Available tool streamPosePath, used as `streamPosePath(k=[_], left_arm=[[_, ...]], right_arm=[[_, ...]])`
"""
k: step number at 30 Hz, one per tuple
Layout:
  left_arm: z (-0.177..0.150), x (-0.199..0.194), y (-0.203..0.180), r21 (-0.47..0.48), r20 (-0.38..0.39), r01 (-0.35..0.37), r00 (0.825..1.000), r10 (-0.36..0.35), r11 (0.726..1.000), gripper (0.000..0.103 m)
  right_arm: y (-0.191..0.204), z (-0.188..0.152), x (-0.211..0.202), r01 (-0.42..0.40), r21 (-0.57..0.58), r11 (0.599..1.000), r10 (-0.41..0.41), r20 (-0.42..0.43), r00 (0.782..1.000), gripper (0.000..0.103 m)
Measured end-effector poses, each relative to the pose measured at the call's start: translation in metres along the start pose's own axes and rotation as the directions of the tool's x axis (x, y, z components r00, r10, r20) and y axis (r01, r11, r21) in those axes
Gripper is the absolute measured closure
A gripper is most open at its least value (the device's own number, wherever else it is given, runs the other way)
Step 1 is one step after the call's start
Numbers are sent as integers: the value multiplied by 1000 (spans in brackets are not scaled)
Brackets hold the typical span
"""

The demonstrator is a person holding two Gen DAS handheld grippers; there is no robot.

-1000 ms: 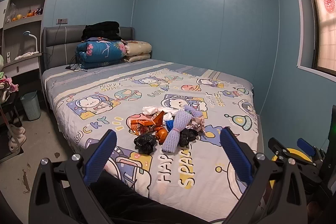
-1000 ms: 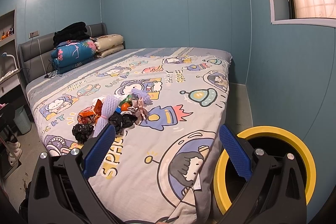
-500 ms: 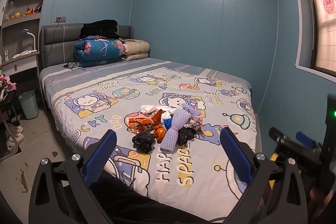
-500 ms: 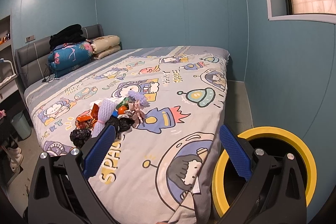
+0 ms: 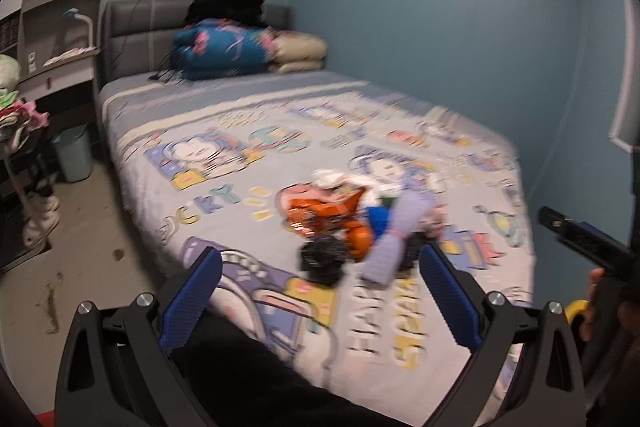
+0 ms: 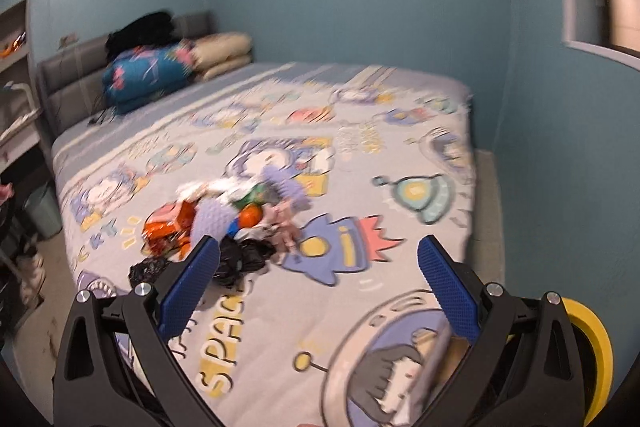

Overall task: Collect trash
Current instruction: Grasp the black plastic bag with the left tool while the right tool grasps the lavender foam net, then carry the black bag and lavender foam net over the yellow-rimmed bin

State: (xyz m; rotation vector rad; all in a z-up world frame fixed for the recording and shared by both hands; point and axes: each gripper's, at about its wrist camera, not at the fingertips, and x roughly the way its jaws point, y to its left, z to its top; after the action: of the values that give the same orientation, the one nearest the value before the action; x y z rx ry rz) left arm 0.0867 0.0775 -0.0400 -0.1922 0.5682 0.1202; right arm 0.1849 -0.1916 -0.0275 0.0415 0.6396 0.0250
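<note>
A pile of trash lies on the cartoon bedsheet: an orange wrapper (image 5: 320,213), a purple foam net (image 5: 394,241), black crumpled bags (image 5: 322,259) and white paper. It also shows in the right wrist view, with the orange wrapper (image 6: 166,227), purple net (image 6: 214,217) and black bags (image 6: 240,261). My left gripper (image 5: 320,287) is open and empty, just short of the pile. My right gripper (image 6: 318,279) is open and empty, to the right of the pile. A yellow-rimmed bin (image 6: 590,339) stands at the bed's foot corner.
The bed (image 5: 248,115) fills the room's middle, with folded bedding (image 5: 224,49) and pillows at the headboard. A small green bin (image 5: 74,157), shelves and shoes stand on the left by the floor. Blue walls close in on the right.
Both grippers have moved forward and down toward the bed, so the trash pile looks larger and nearer. Both now views are motion-blurred. Jaws stay open.
</note>
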Motion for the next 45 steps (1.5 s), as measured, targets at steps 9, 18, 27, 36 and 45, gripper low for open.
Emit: streamPosePath(k=[9, 18, 27, 36, 45], left_arm=[[14, 107, 32, 61, -231, 42, 973, -26, 997, 8], [5, 156, 19, 148, -252, 142, 962, -102, 979, 8], [-4, 200, 4, 185, -378, 220, 916, -137, 958, 8], [-18, 235, 0, 103, -452, 270, 870, -197, 957, 44], [-18, 228, 8, 13, -427, 310, 861, -275, 951, 65]], right_arm=[[31, 12, 98, -306, 18, 952, 301, -237, 924, 8], [55, 22, 139, -416, 52, 908, 412, -295, 862, 22], [59, 25, 188, -433, 158, 887, 460, -368, 808, 22], [66, 14, 218, -409, 200, 890, 454, -434, 778, 52], [72, 13, 202, -402, 139, 905, 423, -394, 816, 72]])
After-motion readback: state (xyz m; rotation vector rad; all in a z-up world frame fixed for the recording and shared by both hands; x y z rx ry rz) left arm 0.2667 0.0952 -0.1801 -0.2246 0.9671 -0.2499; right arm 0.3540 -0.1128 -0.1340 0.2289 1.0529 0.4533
